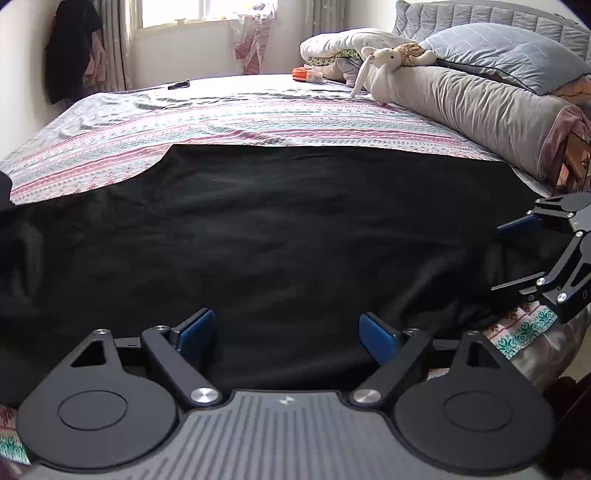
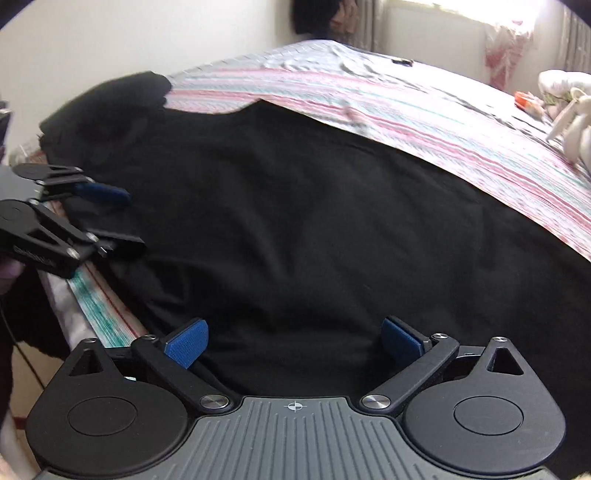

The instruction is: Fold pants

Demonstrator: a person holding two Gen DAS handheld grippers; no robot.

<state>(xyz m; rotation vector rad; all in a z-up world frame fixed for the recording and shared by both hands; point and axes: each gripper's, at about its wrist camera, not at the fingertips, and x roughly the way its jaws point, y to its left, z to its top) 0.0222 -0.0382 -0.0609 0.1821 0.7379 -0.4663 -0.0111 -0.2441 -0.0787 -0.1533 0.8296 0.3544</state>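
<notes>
Both your left tool [image 1: 286, 338] and right tool [image 2: 293, 341] gape empty over the black pants [image 1: 277, 221] ahead; next, pinch an edge to fold.

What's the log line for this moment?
pants: flat on bed | left gripper: open, empty | right gripper: open, empty

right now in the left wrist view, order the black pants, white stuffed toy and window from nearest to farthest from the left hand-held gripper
1. black pants, spread just ahead of the left hand-held gripper
2. white stuffed toy, farther up the bed, right, by the pillows
3. window, far wall, top left
</notes>
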